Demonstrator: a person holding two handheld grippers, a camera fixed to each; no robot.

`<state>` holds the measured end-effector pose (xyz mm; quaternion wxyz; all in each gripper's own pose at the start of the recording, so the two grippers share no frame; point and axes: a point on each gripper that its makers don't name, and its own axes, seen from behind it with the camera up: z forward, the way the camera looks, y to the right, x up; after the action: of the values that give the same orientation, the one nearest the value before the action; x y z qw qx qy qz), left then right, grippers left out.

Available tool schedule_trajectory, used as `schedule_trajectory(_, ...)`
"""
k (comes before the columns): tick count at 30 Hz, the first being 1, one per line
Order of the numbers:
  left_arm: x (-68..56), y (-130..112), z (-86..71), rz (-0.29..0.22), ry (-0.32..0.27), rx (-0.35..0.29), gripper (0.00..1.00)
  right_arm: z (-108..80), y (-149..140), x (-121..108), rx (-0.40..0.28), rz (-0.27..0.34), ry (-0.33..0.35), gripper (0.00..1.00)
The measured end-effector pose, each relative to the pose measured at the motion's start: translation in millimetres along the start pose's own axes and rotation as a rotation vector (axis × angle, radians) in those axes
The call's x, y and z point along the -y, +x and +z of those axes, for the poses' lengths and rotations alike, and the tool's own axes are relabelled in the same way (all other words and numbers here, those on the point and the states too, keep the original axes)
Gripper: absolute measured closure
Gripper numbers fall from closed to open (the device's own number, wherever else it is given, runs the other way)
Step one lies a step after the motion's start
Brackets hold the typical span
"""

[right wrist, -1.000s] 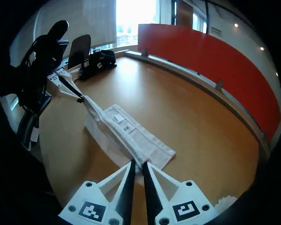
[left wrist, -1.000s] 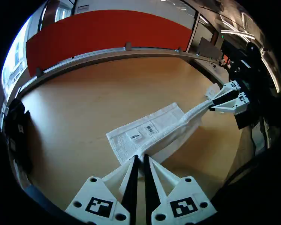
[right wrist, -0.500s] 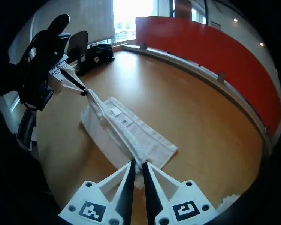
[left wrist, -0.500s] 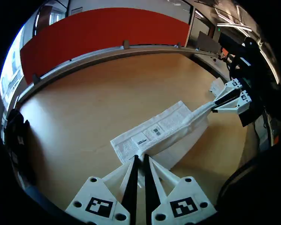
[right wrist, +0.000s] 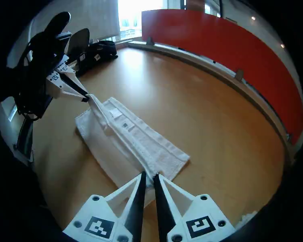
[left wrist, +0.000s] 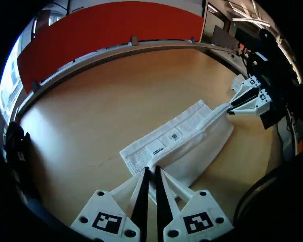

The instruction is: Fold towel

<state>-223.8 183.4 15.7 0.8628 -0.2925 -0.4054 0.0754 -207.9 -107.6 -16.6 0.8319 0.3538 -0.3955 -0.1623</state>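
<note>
Left gripper view: left gripper [left wrist: 150,171] and right gripper [left wrist: 230,109] each clamped onto a lifted towel [left wrist: 184,135] corner, rest lying on the table [left wrist: 111,97], so best keeping both corners level and taut while folding over.

Open tabletop [left wrist: 111,101] beyond the towel [left wrist: 179,137]; red divider [left wrist: 111,28] walls the far edge
</note>
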Motion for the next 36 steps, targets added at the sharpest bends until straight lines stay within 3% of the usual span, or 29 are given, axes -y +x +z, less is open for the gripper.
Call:
schedule_trajectory(11, 6.6, -7, 20.1, 0.002, 0.024, 0.018, 0.87, 17.3, -8, -8, 0.025, 0.03, -0.012, 0.84)
schedule_trajectory(23, 20.4, -9, 38.5, 0.044, 0.078, 0.04, 0.7, 33.3, -13, -18, 0.037, 0.069, -0.041, 0.77)
schedule_trajectory(35, 34.7, -3, 38.5, 0.056, 0.131, 0.035, 0.56, 34.4, -10, -33, 0.03, 0.068, -0.081, 0.54)
schedule_trajectory(36, 35.8, -3, 37.5, 0.056, 0.133, 0.035, 0.52, 34.1, -9, -34, 0.029, 0.067, -0.085, 0.52)
